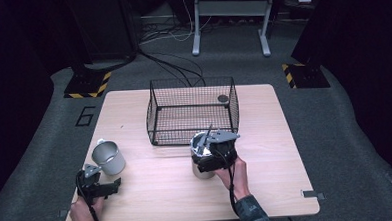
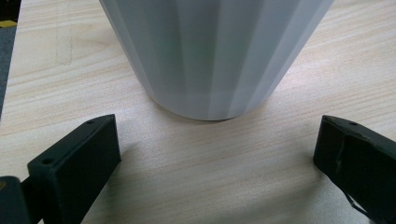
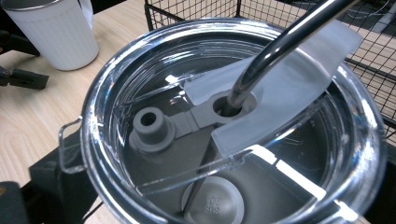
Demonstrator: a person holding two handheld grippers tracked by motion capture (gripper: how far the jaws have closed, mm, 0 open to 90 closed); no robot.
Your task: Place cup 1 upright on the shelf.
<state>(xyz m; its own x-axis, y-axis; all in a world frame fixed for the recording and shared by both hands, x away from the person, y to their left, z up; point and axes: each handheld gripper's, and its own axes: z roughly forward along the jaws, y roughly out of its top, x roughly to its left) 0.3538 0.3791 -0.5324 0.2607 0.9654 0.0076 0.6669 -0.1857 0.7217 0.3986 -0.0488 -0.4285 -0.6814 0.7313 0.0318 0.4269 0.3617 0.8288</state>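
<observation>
Top of the white mug [image 2: 212,56] runs off the left gripper view's upper edge. Right gripper [image 1: 215,154] covers most of the tumbler [image 1: 202,166] from above; its grip can't be judged.

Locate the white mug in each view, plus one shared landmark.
High view: white mug at left, just ahead of the left gripper.
Left gripper view: mug top centre, beyond the open jaws.
Right gripper view: mug top left.
Shared landmark: wooden table.
</observation>
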